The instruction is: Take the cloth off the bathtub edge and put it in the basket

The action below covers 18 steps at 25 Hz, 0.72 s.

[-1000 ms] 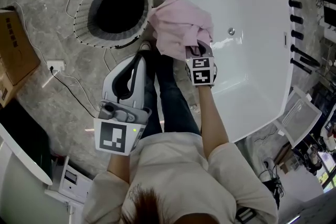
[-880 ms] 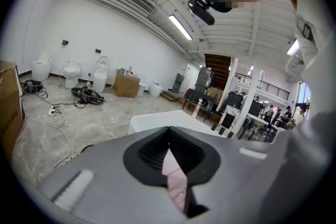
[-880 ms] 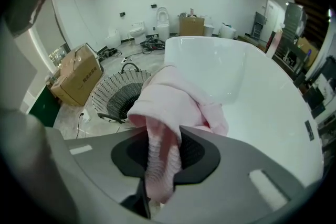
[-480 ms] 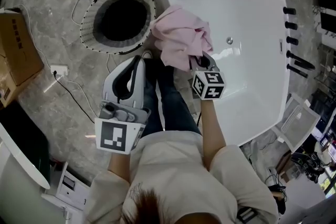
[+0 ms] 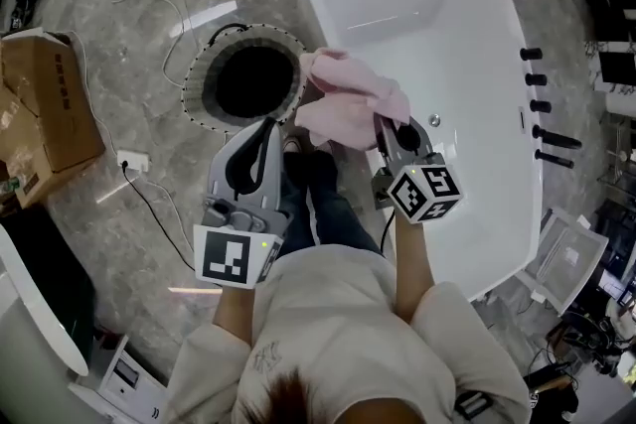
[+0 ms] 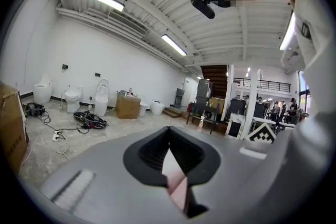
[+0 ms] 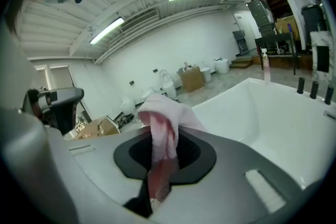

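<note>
One cloth [image 5: 348, 104], seemingly, one basket [image 5: 198, 79], one bathtub [image 5: 467, 35]

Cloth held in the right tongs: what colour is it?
The crumpled fabric cloth is plain pale pink, no pattern; it shows best in the head view.

Bright ceiling strip lights [image 6: 102, 0], fisheye-warped edges, dark vignetted corners; soft foreground
</note>
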Each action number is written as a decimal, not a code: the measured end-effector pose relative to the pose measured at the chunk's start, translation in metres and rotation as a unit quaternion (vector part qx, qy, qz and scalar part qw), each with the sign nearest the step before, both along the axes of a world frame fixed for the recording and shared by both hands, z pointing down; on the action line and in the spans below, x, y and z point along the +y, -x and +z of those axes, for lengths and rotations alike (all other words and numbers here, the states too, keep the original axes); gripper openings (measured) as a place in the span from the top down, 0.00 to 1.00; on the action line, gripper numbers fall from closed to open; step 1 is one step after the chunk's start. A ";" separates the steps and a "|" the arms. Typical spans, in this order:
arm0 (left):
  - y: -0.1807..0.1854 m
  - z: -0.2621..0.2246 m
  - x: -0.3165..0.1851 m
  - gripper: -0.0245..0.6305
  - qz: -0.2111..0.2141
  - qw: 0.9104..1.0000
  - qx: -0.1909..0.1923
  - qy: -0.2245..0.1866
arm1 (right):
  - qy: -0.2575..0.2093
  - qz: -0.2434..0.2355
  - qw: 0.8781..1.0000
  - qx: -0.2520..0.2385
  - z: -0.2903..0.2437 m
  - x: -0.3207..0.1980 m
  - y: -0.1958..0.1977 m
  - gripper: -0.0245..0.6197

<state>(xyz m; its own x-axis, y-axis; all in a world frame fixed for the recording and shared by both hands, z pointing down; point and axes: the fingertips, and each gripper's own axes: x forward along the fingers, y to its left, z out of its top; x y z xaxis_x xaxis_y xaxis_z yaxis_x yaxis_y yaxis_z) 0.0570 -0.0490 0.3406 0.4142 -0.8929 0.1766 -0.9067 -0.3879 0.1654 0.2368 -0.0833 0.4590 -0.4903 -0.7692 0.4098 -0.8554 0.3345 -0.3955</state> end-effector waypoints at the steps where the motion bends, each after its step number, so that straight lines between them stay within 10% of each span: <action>1: 0.001 -0.008 0.001 0.94 -0.002 1.000 -0.002 -0.007 | -0.010 0.003 1.000 -0.007 -0.014 -0.002 -0.001 0.90; 18: 0.025 -0.113 -0.030 0.94 -0.054 0.992 -0.008 -0.114 | -0.180 -0.030 0.983 -0.009 -0.222 -0.076 0.009 0.90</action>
<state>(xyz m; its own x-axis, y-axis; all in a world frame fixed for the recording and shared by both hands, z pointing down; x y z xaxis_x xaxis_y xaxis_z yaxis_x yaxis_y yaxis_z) 0.0316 -0.0786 0.2278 0.3120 -0.9496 -0.0286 -0.9471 -0.3133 0.0703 0.2280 -0.1591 0.2367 -0.5439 -0.8323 0.1068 -0.8236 0.5052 -0.2576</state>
